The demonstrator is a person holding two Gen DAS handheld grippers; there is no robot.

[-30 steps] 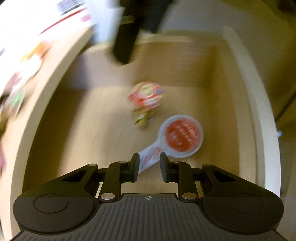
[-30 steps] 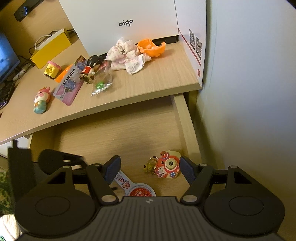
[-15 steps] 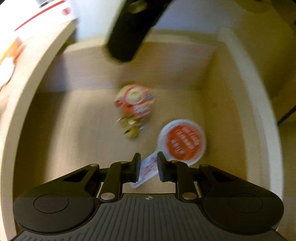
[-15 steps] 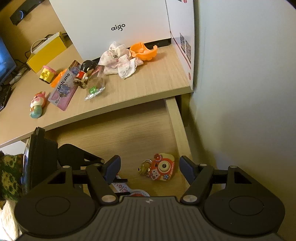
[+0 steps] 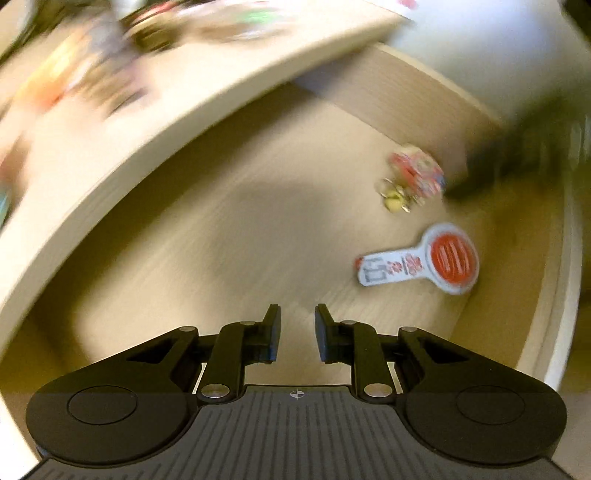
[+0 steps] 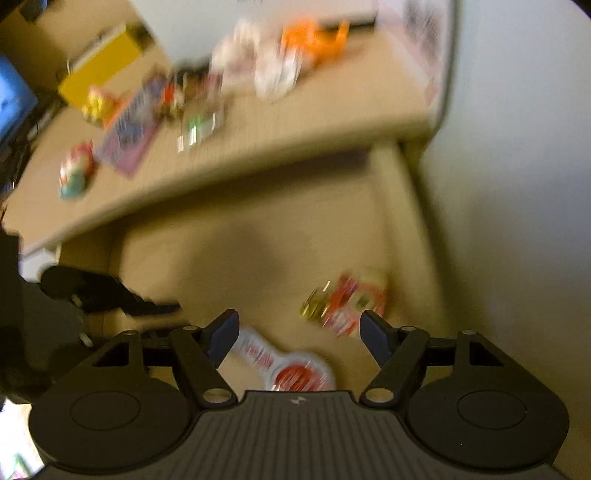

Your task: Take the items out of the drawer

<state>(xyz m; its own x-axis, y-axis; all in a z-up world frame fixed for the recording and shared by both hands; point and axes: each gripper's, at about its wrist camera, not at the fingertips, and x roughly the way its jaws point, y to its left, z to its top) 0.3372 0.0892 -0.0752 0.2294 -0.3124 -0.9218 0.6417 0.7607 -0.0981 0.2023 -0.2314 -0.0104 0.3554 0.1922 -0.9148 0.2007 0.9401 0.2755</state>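
The open wooden drawer (image 5: 221, 240) holds a white paddle-shaped tag with a red disc (image 5: 421, 264) and a red cartoon keychain toy (image 5: 415, 177). My left gripper (image 5: 297, 332) hangs over bare drawer floor to the left of the tag, its jaws a narrow gap apart with nothing between them. In the right wrist view, my right gripper (image 6: 298, 332) stands wide open over the drawer. The keychain toy (image 6: 347, 306) lies just ahead of its right finger, and the tag (image 6: 291, 365) lies under its jaws. Both views are blurred.
The desk top (image 6: 332, 110) overhangs the drawer's back and carries several small toys, a pink packet, a yellow box (image 6: 99, 70) and an orange shell (image 6: 314, 33). A pale wall (image 6: 517, 184) runs along the drawer's right side. The left gripper (image 6: 110, 291) shows as a black shape at the left.
The left gripper narrowed a little, rolled and slid left, so the tag once at its fingertips now lies off to the right. The right gripper has sunk closer to the keychain toy.
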